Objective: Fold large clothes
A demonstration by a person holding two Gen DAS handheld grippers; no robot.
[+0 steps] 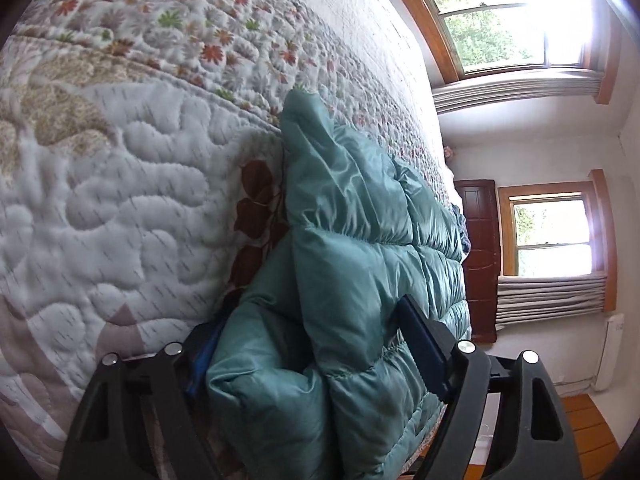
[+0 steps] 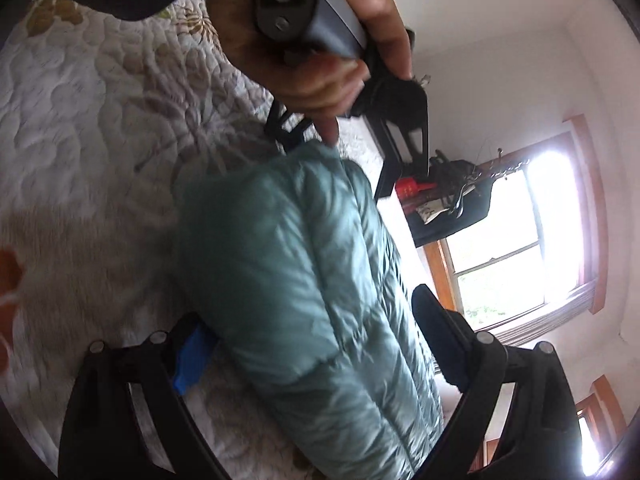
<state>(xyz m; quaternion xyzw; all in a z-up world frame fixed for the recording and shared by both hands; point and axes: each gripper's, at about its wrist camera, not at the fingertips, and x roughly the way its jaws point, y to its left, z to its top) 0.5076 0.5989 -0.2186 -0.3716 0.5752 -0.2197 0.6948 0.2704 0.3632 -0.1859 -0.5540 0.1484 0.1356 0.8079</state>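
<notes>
I see the quilt (image 1: 120, 208) filling the left view from 9 to 12 o'clock. The jacket (image 1: 360, 240) lies bunched on it, centre to 6 o'clock. My left gripper (image 1: 316, 356) is clamped on a thick fold. Right gripper (image 2: 316, 344): jacket between fingers, hold unclear, picture blurred. Hand (image 2: 320, 80) at 12 o'clock.

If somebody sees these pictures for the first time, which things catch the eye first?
First the shiny teal puffer jacket, bunched between the fingers of the left gripper and lying on a quilted floral bedspread. Next, bright wood-framed windows beyond the bed, and the person's hand gripping the other tool's handle.
</notes>
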